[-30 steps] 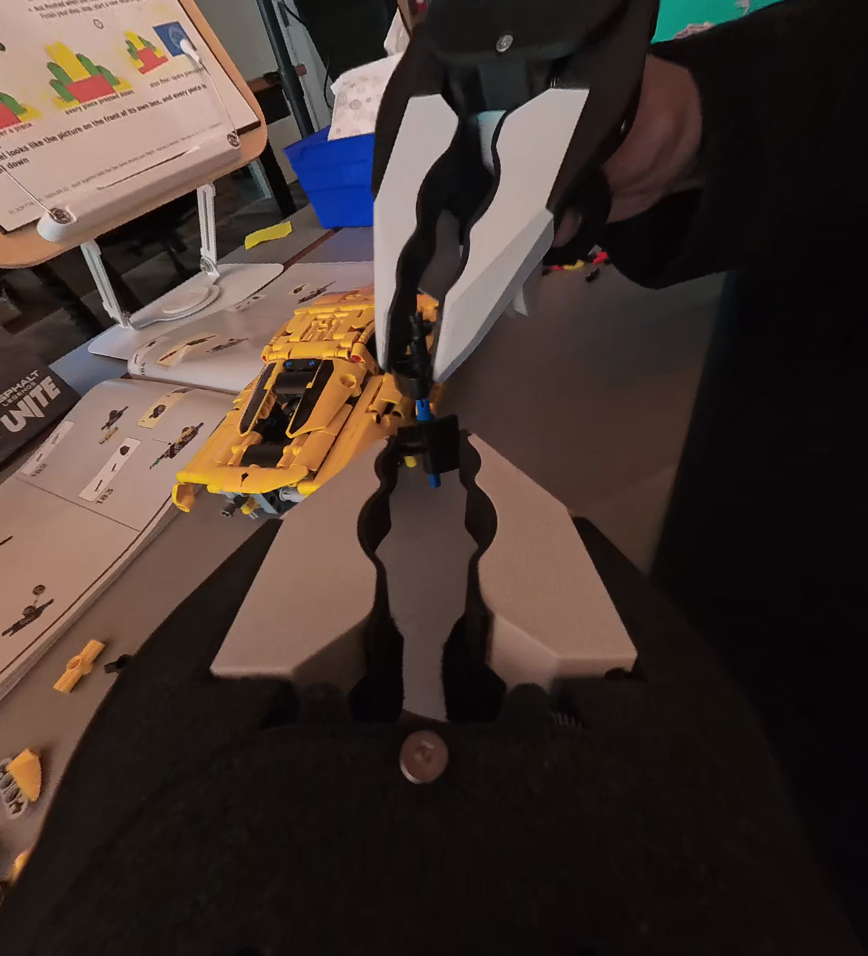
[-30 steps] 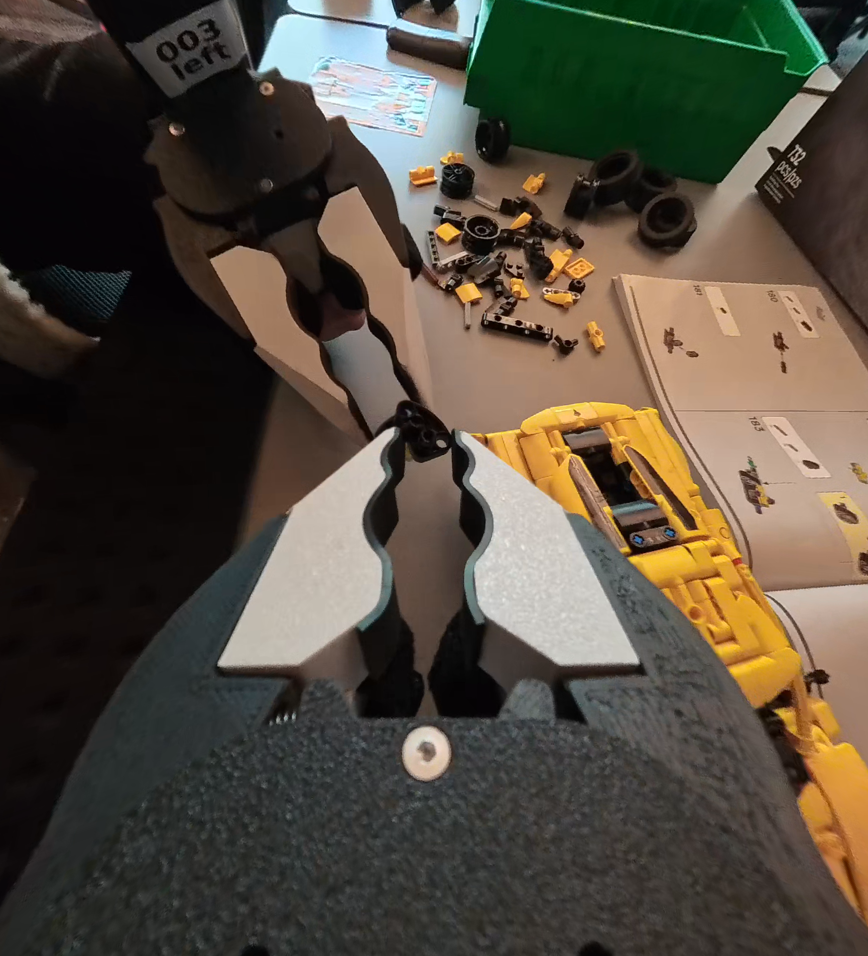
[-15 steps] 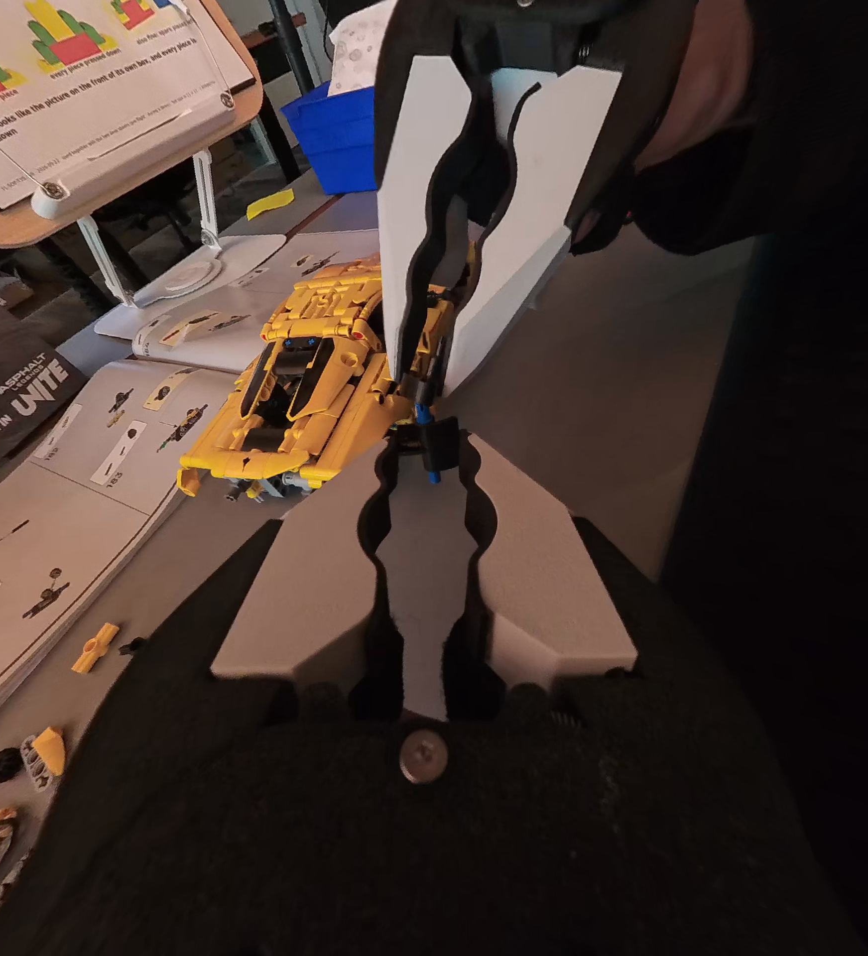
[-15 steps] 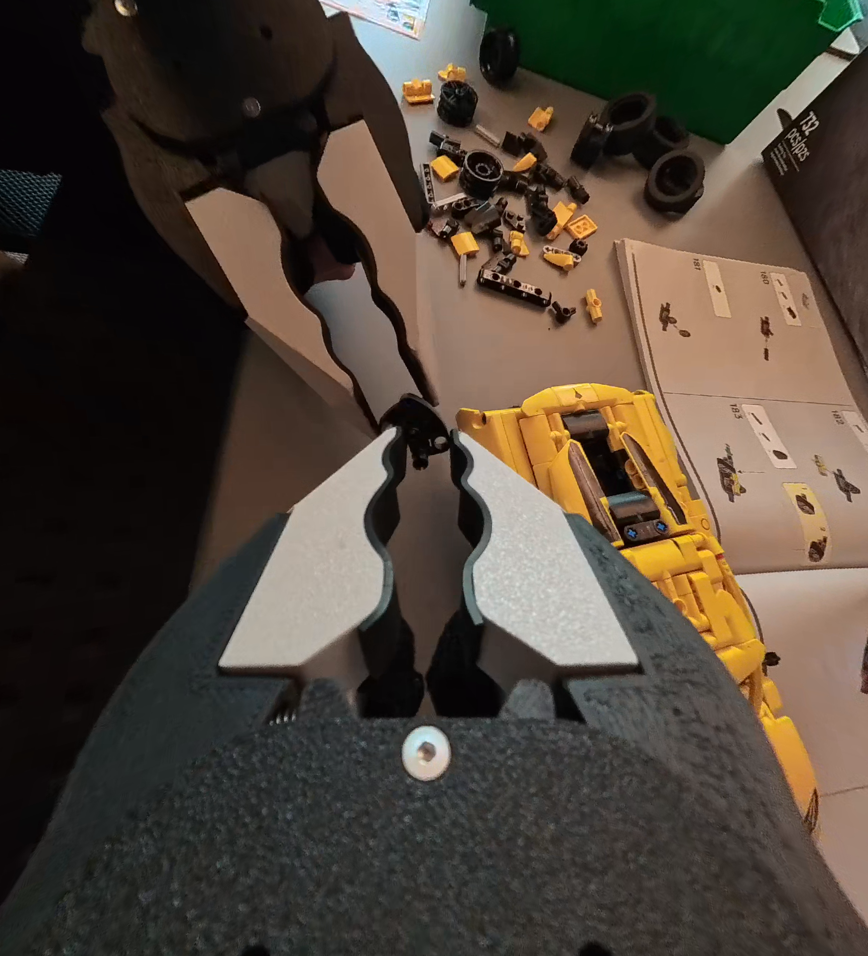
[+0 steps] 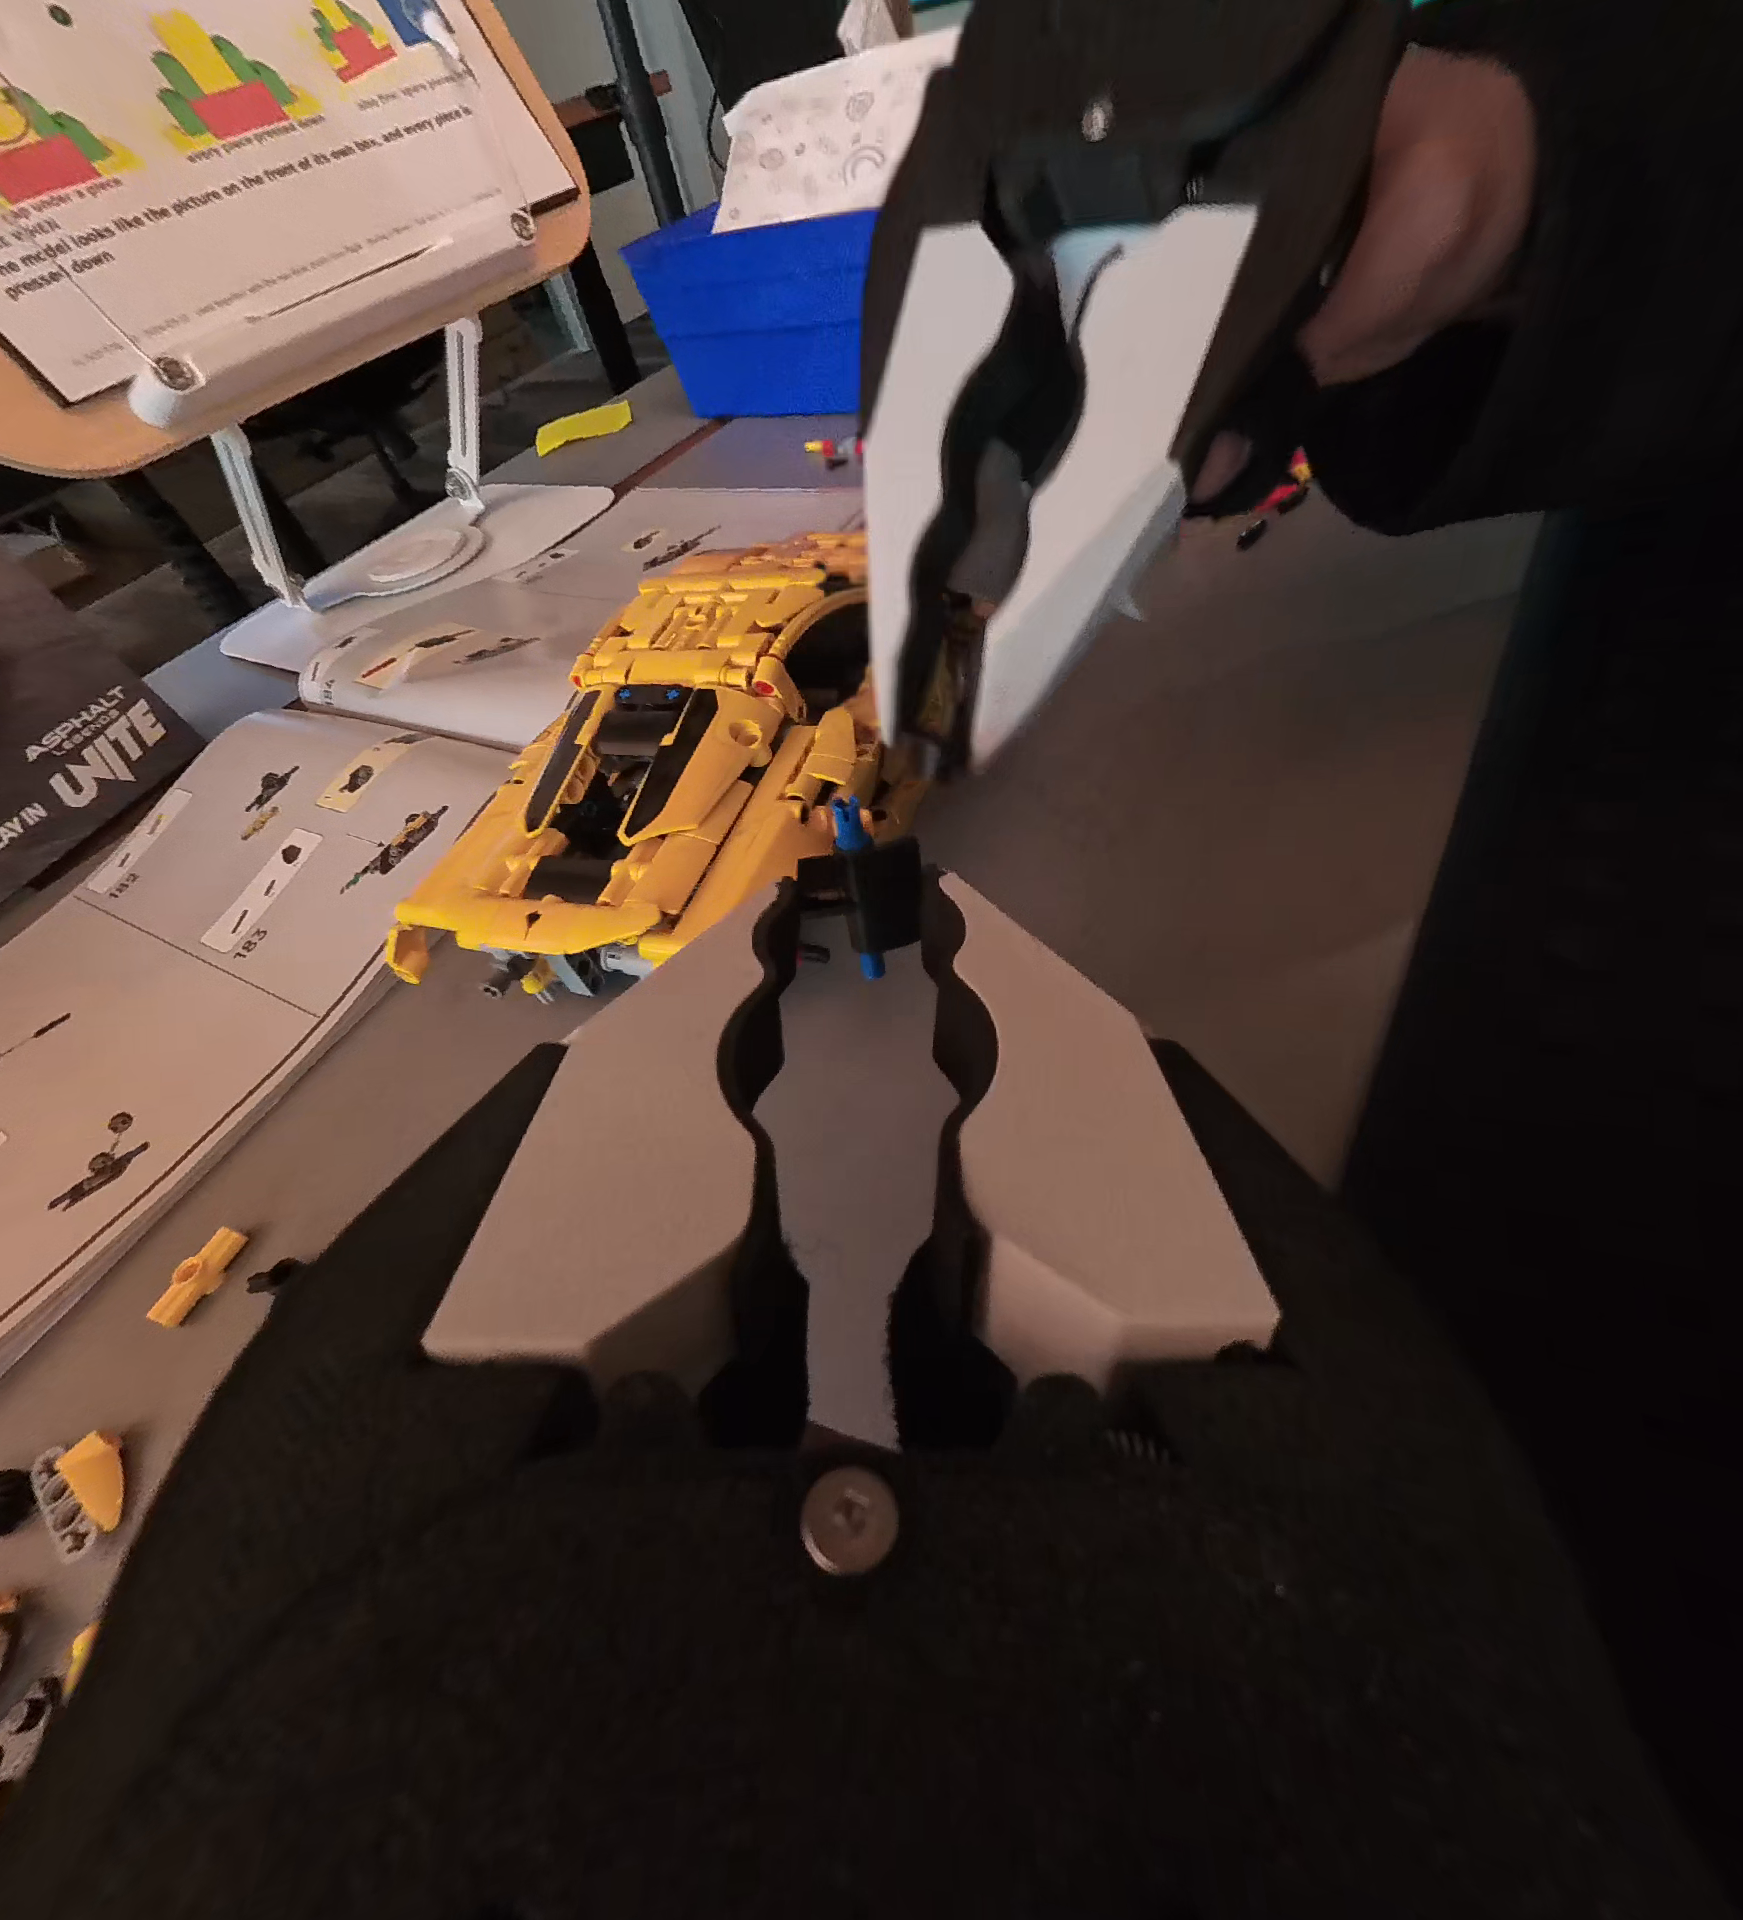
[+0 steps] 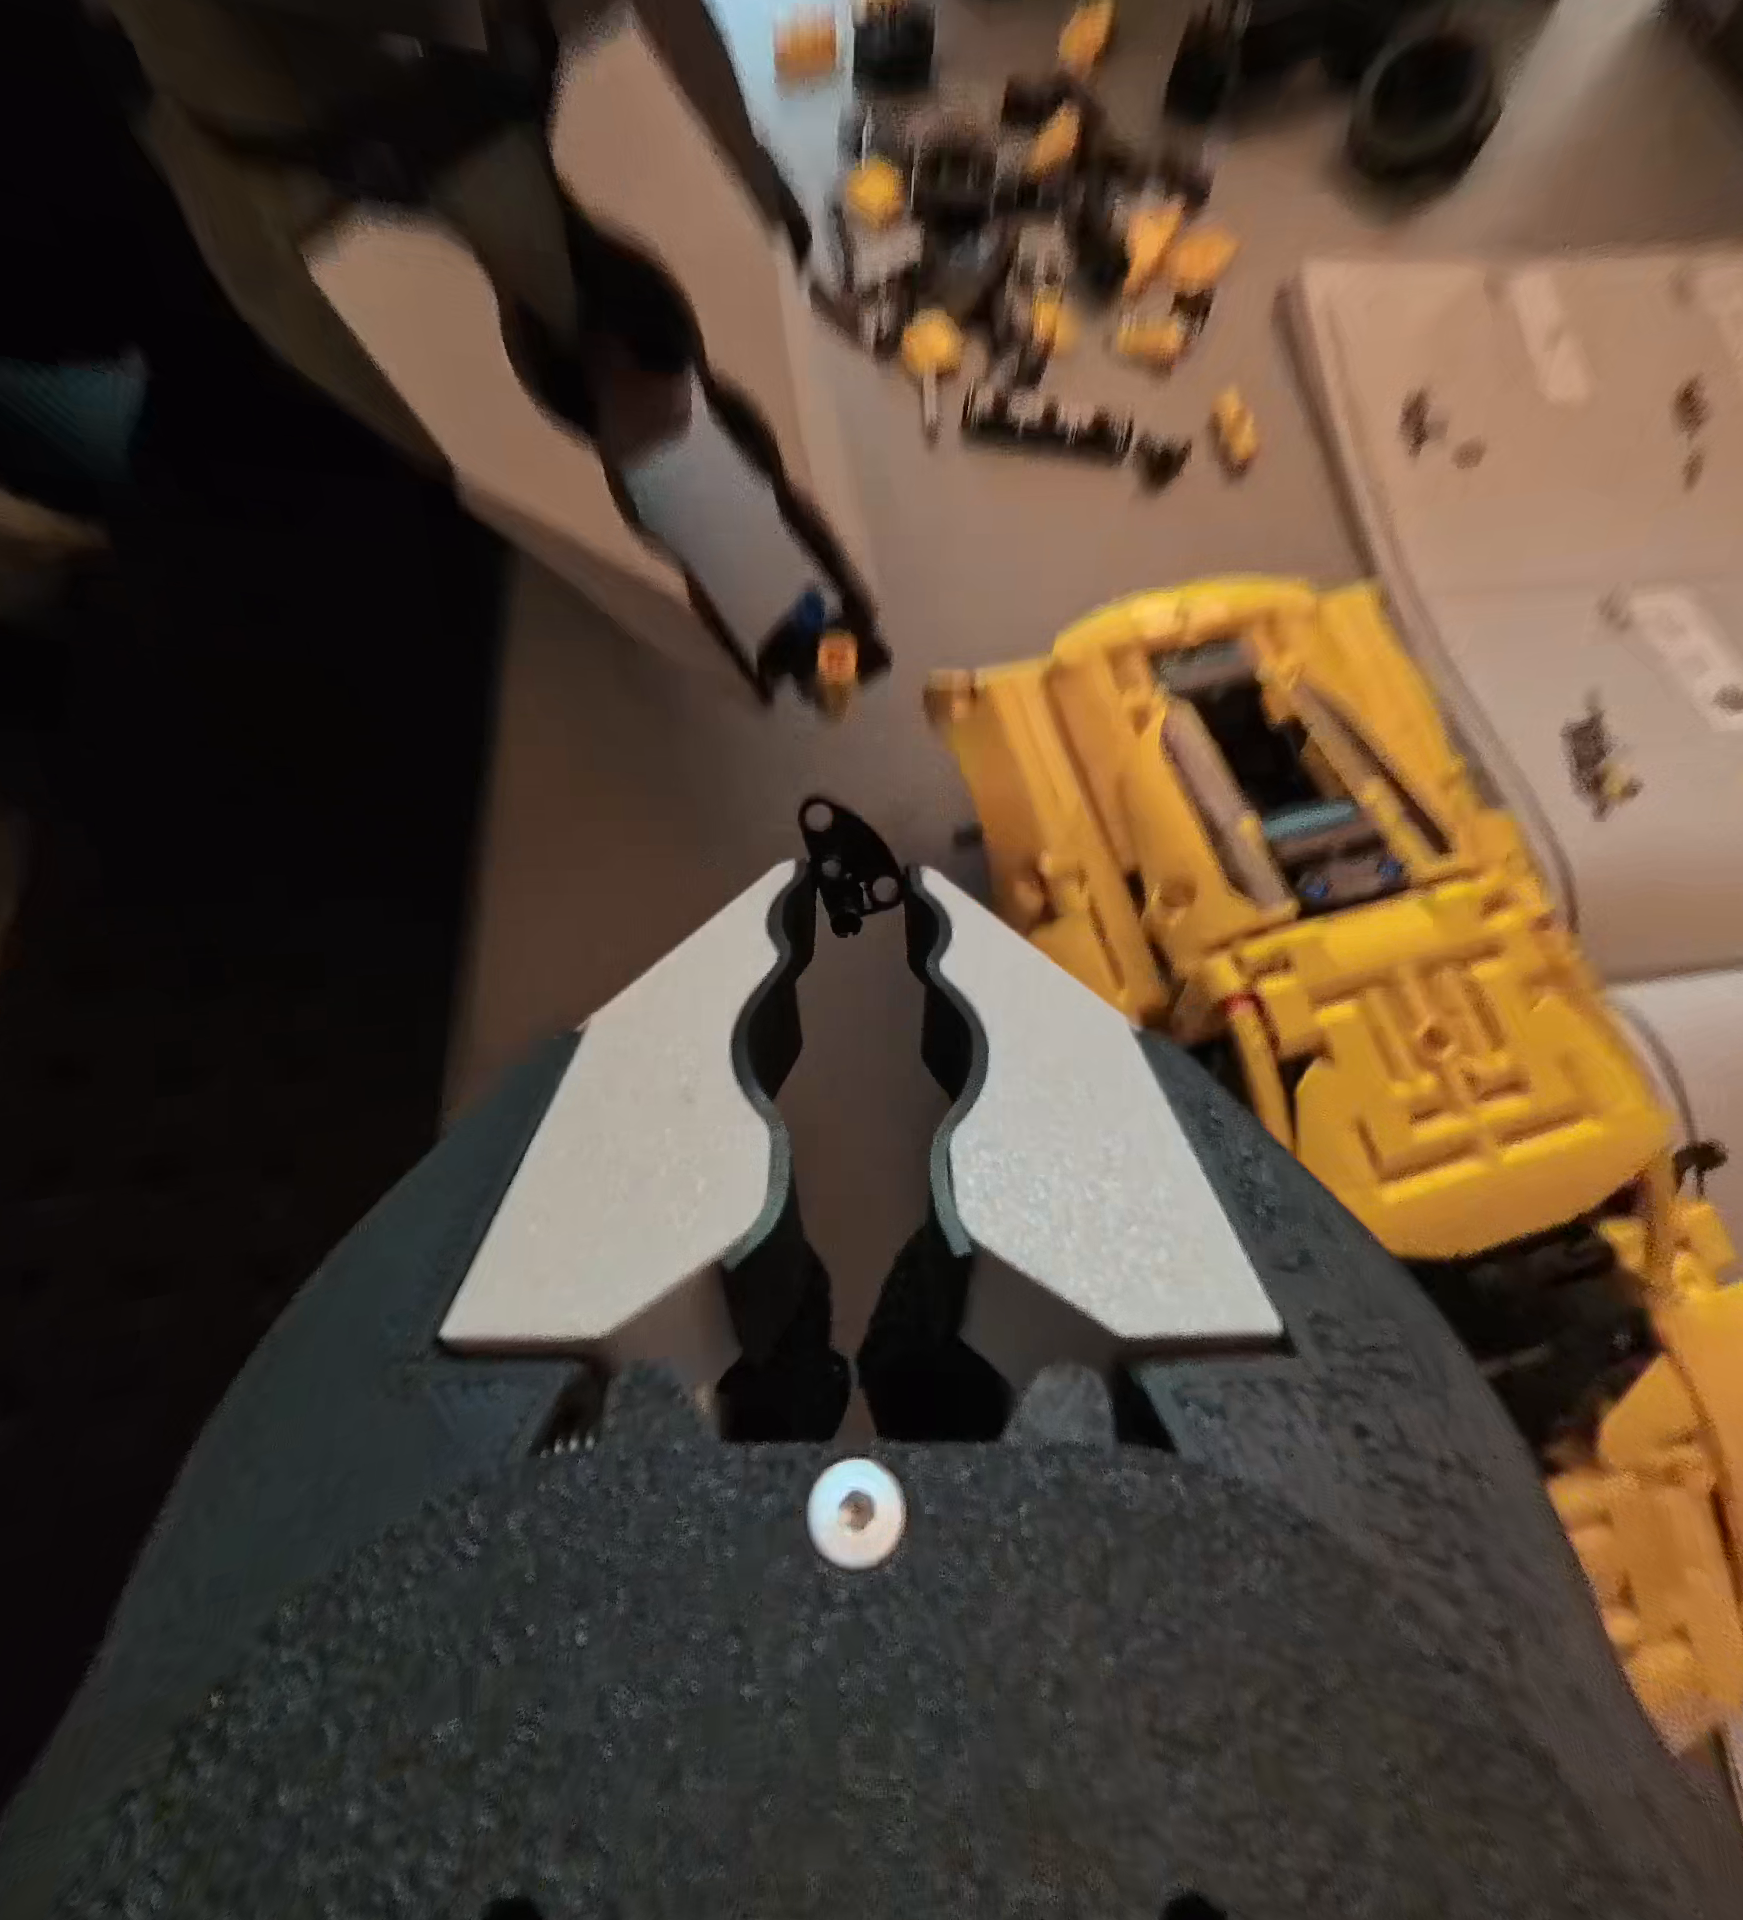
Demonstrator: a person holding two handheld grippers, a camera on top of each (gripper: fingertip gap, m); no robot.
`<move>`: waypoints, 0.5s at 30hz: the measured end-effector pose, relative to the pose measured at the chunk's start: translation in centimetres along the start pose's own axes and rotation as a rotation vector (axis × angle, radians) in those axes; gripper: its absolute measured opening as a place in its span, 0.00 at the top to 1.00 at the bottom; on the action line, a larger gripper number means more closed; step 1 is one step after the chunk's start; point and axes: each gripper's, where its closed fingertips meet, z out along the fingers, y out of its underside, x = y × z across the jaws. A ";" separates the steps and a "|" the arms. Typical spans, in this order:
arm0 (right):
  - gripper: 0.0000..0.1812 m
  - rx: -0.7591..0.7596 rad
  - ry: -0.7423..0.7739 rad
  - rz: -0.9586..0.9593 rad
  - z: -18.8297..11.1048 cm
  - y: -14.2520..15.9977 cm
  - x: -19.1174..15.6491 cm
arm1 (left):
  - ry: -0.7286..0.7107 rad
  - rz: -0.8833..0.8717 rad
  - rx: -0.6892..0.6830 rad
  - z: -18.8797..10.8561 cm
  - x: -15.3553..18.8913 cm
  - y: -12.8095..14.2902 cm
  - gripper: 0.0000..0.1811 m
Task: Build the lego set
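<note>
left hand-held gripper: clenched on a small black connector with blue pin, pinched at the fingertips; pin ends stick out above and below the black part. Seen blurred from the right wrist view.
right hand-held gripper: clenched on a small black lego piece with round holes, held at the very tips, piece pokes out past the fingers. In the left wrist view it comes down from above, tips near the car's side; the piece is hard to make out there.
gap between the two: apart, not touching; the held pieces are not joined.
yellow lego car: on the surface, partly on the open instruction booklet; black panels on top, rear end toward the left camera. In the right wrist view it lies just right of the gripper tips.
loose parts: yellow and black pieces scattered on the surface at lower left, incl. a yellow connector; a blurred pile beyond the car in the right wrist view, black tyre near it.
background: instruction sheet on a stand, blue bin, dark box at left.
person: hand wrapped around the right gripper's body, dark sleeve.
image quality: right wrist view motion-blurred, fine detail unreadable.
</note>
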 end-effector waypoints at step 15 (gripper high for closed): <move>0.91 -0.335 -0.049 -0.107 0.9 7.5 -1.7 | 0.021 -0.026 -0.014 0.3 0.2 0.3 0.87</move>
